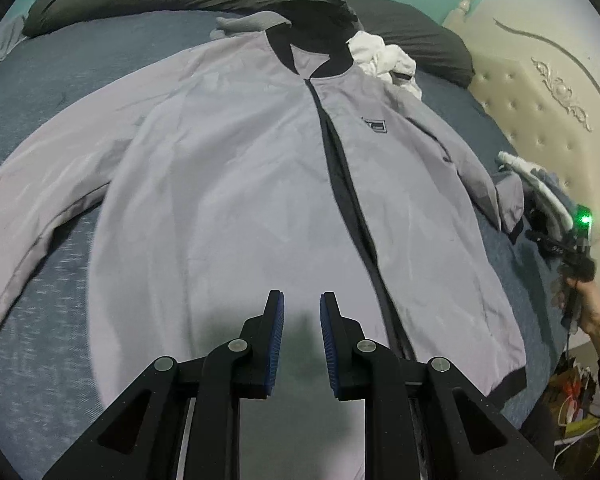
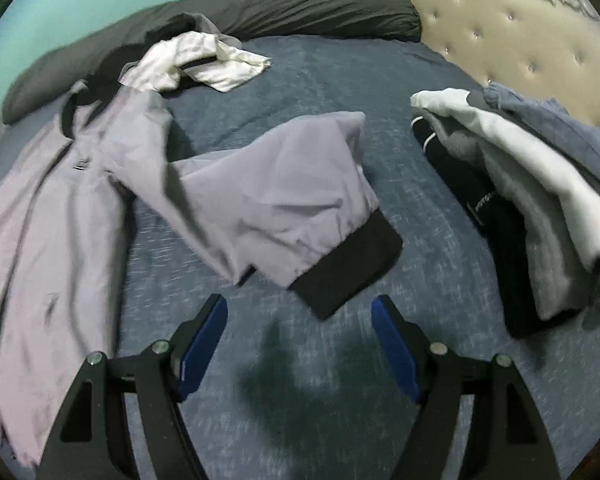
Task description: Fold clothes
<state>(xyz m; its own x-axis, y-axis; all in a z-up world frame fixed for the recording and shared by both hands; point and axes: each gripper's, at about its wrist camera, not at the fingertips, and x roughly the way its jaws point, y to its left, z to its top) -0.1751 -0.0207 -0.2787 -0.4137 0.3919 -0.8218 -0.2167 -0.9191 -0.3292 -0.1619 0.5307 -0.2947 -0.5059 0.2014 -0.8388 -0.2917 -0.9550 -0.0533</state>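
While the grey jacket (image 1: pixel 228 168) lies spread, unfolded, on the bed (image 2: pixel 312 80) beside a folded stack (image 2: pixel 540 200), both the left gripper (image 1: pixel 302 312) and right gripper (image 2: pixel 300 312) hover parted, empty.

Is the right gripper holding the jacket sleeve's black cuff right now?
No. The right gripper stands open over the blue bedcover, and the black cuff lies clear of both pads.
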